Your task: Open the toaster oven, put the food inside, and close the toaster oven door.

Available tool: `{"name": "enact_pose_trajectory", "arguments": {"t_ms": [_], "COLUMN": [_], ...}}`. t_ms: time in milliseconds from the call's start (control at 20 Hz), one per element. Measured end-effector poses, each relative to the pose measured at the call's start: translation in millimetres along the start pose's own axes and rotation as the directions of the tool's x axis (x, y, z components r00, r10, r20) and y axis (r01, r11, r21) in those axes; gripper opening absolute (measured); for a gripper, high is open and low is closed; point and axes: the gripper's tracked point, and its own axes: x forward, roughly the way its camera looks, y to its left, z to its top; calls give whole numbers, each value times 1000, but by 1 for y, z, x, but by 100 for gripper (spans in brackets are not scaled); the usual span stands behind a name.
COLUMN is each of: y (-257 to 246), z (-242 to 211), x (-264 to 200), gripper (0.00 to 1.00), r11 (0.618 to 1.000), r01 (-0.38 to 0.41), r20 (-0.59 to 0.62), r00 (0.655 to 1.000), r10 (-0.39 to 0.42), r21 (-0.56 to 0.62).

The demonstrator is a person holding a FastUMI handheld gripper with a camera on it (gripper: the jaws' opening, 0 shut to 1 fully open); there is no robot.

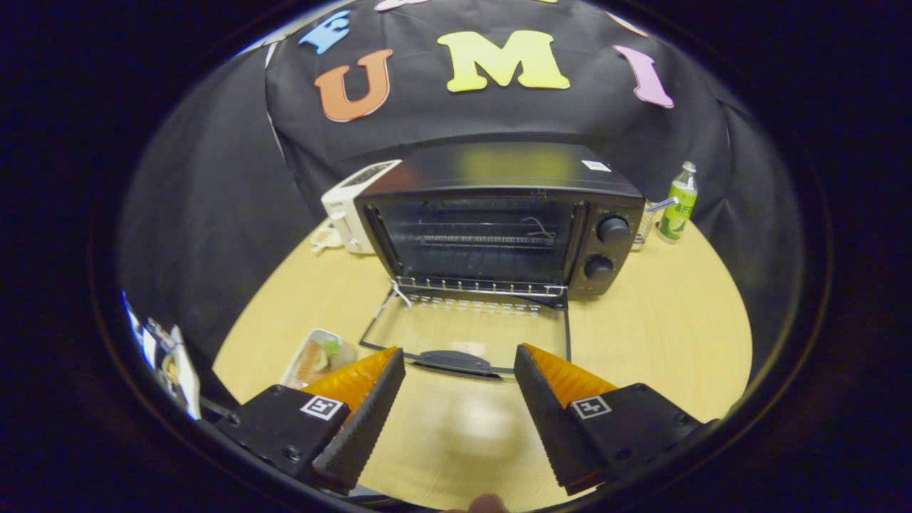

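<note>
Two fingers of the gripper stand spread wide above the table, holding nothing, with bare tabletop between them. Each finger block carries a small square white marker with a black pattern; it is a code, not readable writing.

Just ahead of the fingers lies the oven door, folded down flat on the table, its dark handle nearest the fingertips. Beyond it the oven stands open, its wire rack showing at the front of the dark cavity; the inside is dim and the back is hard to make out. Two round knobs sit one above the other on its right panel; any marks around them are too small to read. A small white sticker on the oven's top is also unreadable.

Food lies on a tray on the table, left of the door and just beyond the left finger, which hides part of it. Orange and green pieces show, but what they are is unclear.

Behind the oven's left side stands a white appliance, half hidden. To the far right stands a bottle with a green label, its print too small to read. Something pale and metallic between bottle and oven is mostly hidden.
</note>
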Motion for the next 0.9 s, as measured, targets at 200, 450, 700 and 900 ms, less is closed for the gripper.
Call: {"name": "enact_pose_trajectory", "arguments": {"t_ms": [200, 450, 700, 900], "y": [22, 71, 104, 115], "z": [21, -2, -42, -75], "x": [-33, -38, 4, 35], "gripper": [100, 100, 100, 98], "r11": [975, 883, 829, 833], "r01": [-183, -366, -373, -350], "r20": [-60, -192, -298, -380], "r00": [980, 882, 806, 767], "r10": [191, 430, 512, 517], "r21": [124, 295, 416, 428]}}
